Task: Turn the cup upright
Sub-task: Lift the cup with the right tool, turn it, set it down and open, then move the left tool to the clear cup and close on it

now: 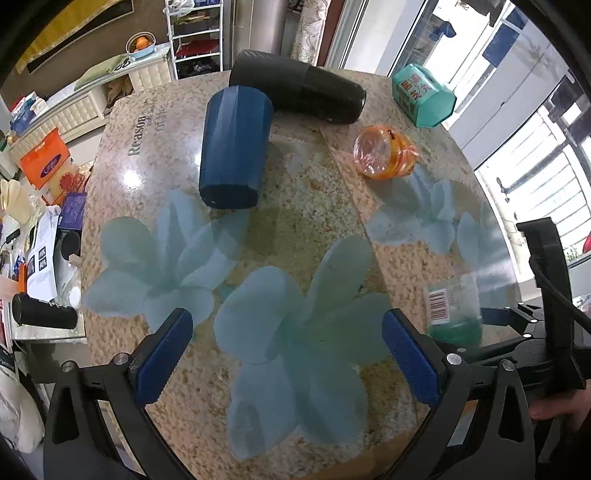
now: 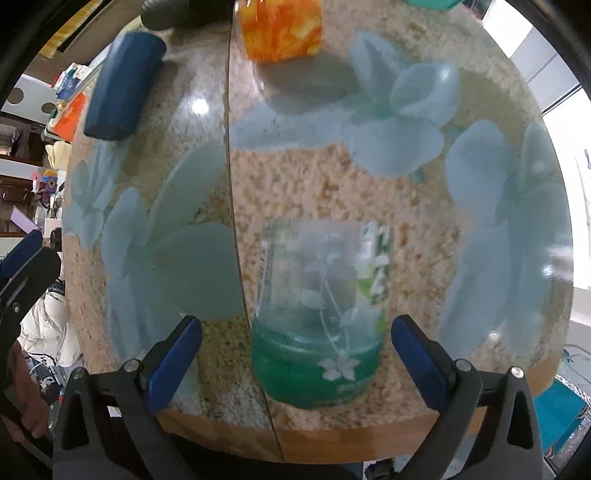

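A clear glass cup with a green band and a white flower print (image 2: 317, 314) stands on the table near its front edge, green end towards me; I cannot tell which end is its mouth. It also shows at the right of the left wrist view (image 1: 454, 314). My right gripper (image 2: 295, 354) is open with the cup between its blue fingertips, not touching. My left gripper (image 1: 288, 354) is open and empty over the flower-patterned table (image 1: 295, 229), left of the cup. A dark blue faceted cup (image 1: 232, 147) (image 2: 122, 85) lies on its side farther back.
A black cylinder (image 1: 295, 88) lies at the table's far side. An orange wrapped jar (image 1: 384, 151) (image 2: 280, 29) lies on its side at mid right, and a teal box (image 1: 424, 96) sits at the far right. Cluttered shelves and boxes stand left of the table.
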`<state>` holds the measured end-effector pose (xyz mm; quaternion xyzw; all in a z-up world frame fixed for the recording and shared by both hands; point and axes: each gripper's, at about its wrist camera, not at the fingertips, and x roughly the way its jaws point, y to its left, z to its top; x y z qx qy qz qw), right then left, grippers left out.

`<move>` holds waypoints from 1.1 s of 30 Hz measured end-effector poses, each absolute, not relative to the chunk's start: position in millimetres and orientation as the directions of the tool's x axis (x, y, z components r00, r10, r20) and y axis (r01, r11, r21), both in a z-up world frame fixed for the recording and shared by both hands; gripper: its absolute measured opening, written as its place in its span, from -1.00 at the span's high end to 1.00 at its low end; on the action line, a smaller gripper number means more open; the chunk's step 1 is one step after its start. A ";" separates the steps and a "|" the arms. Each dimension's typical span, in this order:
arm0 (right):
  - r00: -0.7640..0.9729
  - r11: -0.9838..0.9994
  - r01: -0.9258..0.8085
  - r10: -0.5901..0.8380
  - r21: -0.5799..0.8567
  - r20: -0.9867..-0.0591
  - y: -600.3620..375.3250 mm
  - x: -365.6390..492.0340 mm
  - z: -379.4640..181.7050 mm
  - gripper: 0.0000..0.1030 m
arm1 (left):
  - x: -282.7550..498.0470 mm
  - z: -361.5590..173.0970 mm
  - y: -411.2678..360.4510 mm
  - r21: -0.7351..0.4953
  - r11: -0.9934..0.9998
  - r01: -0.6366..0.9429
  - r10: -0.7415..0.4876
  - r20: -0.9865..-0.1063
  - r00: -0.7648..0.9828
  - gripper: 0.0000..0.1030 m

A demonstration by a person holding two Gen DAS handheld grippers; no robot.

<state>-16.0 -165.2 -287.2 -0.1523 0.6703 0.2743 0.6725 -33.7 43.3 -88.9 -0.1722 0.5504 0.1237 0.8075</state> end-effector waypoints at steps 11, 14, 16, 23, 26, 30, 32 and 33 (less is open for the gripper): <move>0.003 0.837 -0.480 0.302 0.264 -0.953 -226.6 14.8 -250.3 -1.00 | -11.4 -66.8 13.0 -0.176 0.905 -0.387 -0.065 -0.957 0.284 -1.00; 0.005 0.844 -0.455 0.321 0.284 -0.947 -248.7 28.5 -250.7 -1.00 | 0.6 -60.4 -8.2 -0.176 0.916 -0.360 -0.078 -0.959 0.271 -1.00; -0.007 0.850 -0.433 0.330 0.300 -0.944 -268.4 38.8 -253.8 -1.00 | 11.8 -56.4 -27.6 -0.161 0.923 -0.350 -0.070 -0.963 0.260 -1.00; -0.037 0.860 -0.365 0.368 0.356 -0.929 -336.4 65.8 -259.7 -1.00 | 48.4 -70.5 -79.0 -0.167 0.933 -0.319 -0.109 -0.975 0.192 -1.00; -0.037 0.860 -0.352 0.383 0.370 -0.923 -357.2 72.4 -259.6 -1.00 | 63.0 -85.1 -92.7 -0.147 0.935 -0.322 -0.105 -0.984 0.144 -1.00; -0.045 0.850 -0.367 0.390 0.378 -0.920 -375.6 79.0 -259.9 -1.00 | 78.7 -113.2 -103.1 -0.114 0.932 -0.345 -0.098 -0.993 0.063 -1.00; -0.053 0.847 -0.372 0.389 0.379 -0.920 -377.0 81.4 -262.5 -1.00 | 82.4 -126.2 -104.4 -0.108 0.925 -0.364 -0.106 -0.994 0.027 -1.00; -0.060 0.845 -0.373 0.389 0.382 -0.919 -380.8 83.7 -264.1 -1.00 | 84.1 -132.1 -105.5 -0.111 0.920 -0.377 -0.115 -0.993 0.014 -1.00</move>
